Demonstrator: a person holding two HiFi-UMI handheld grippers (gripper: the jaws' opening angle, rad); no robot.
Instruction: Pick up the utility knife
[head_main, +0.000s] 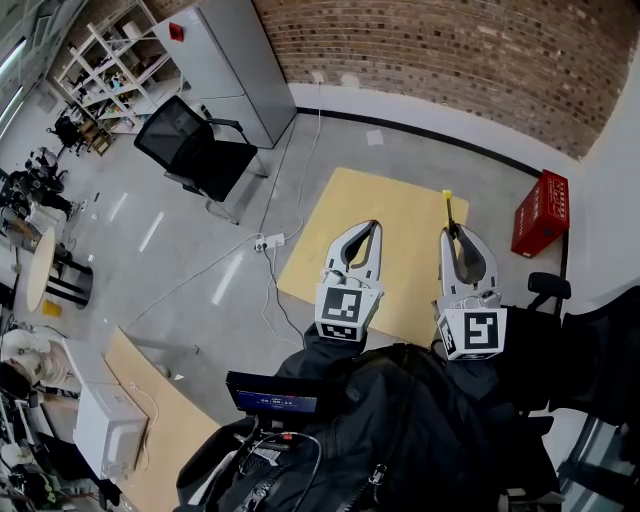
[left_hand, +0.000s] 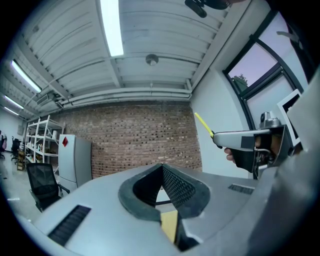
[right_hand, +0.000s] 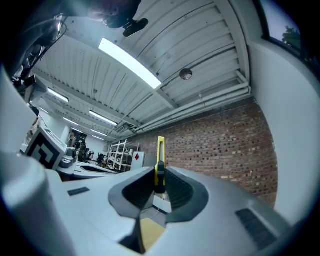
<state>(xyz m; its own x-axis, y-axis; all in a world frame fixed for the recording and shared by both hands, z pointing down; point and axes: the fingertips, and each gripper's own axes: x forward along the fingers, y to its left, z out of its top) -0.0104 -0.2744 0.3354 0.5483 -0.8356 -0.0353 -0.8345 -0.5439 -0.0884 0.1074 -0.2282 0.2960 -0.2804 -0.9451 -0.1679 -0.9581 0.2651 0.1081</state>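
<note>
Brick wall is seen at the far side of a grey floor, on which a pale wooden desk stands. The utility knife is clamped between the jaws of the right tool, and its yellow body is pushed out past the jaw tips. In the head view the knife is shown as a thin yellow strip ahead of the right tool, over the far part of the desk and clear of its surface. In the left gripper view the knife is seen off to the right, angled upward from the other tool.

The left tool is held with its jaws together, and nothing is gripped between them. In the head view it is placed just beside the right tool, and both are pointed away from the person. A red crate is set on the floor to the right of the desk. A black office chair and a grey cabinet are placed well apart from the desk, to the left.
</note>
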